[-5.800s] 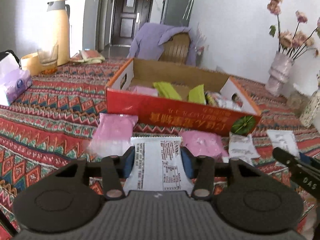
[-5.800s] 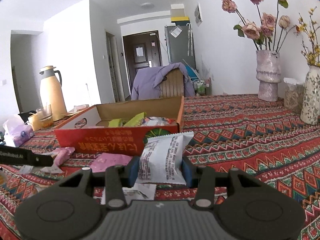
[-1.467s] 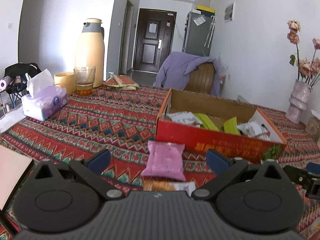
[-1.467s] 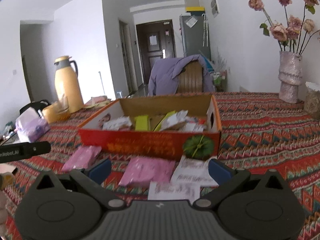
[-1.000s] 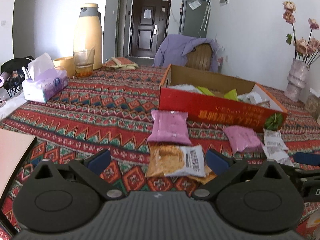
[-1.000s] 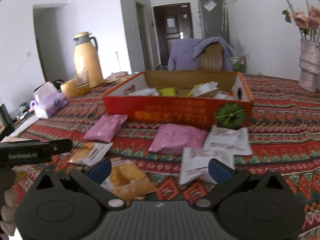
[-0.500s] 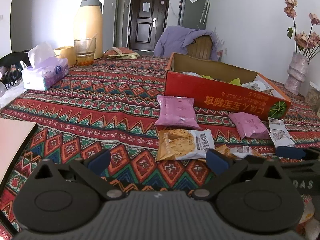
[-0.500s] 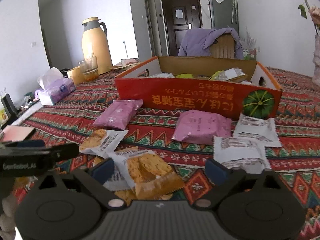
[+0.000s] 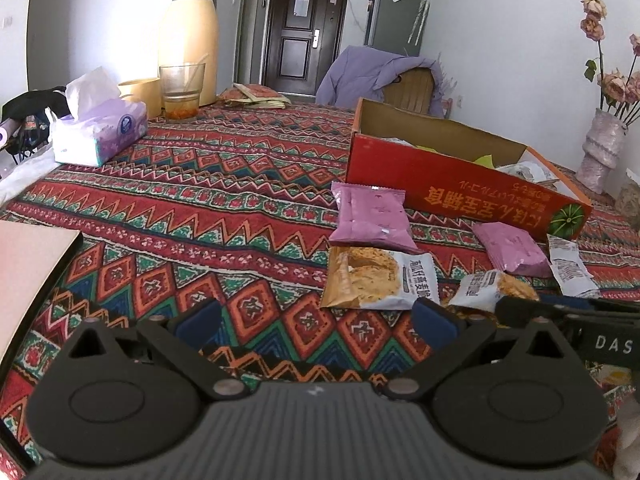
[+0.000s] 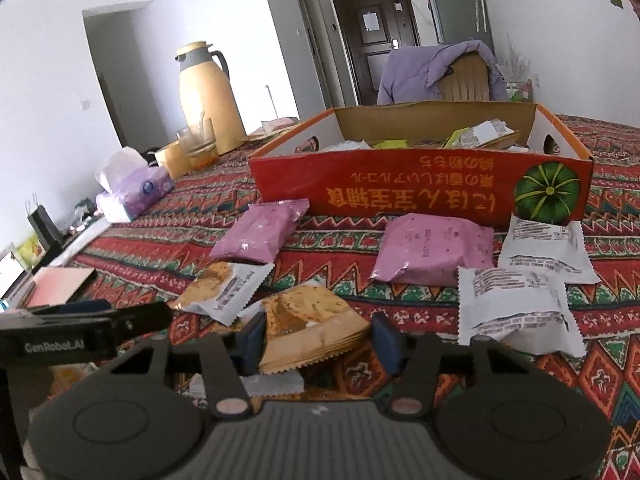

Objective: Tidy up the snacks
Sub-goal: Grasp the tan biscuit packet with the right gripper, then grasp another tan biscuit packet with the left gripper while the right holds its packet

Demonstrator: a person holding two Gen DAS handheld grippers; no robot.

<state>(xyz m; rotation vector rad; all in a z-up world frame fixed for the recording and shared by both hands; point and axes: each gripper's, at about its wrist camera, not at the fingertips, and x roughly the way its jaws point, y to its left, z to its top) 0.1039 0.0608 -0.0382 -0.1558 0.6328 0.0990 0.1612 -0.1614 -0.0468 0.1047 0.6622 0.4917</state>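
Observation:
My right gripper (image 10: 319, 342) sits low over the patterned cloth. A brown cracker packet (image 10: 308, 318) lies flat between its closing jaws. The pads stand close at its two edges and the packet is not squeezed. My left gripper (image 9: 316, 320) is open over bare cloth, just short of a second cracker packet (image 9: 376, 276). Two pink packets (image 10: 260, 232) (image 10: 434, 254) and two white packets (image 10: 516, 304) lie in front of the red cardboard box (image 10: 420, 190), which holds several snacks.
At the back left stand a tall yellow thermos (image 9: 188, 40), a glass (image 9: 181, 90) and a tissue box (image 9: 100, 132). A pink book (image 9: 28, 276) lies at the left edge. A vase of flowers (image 9: 604, 148) stands far right, a jacket-draped chair (image 9: 392, 80) behind the box.
The right jaws have narrowed from wide open to just around the brown cracker packet. Both grippers drew back from the box and came down to the loose packets; the left stays open.

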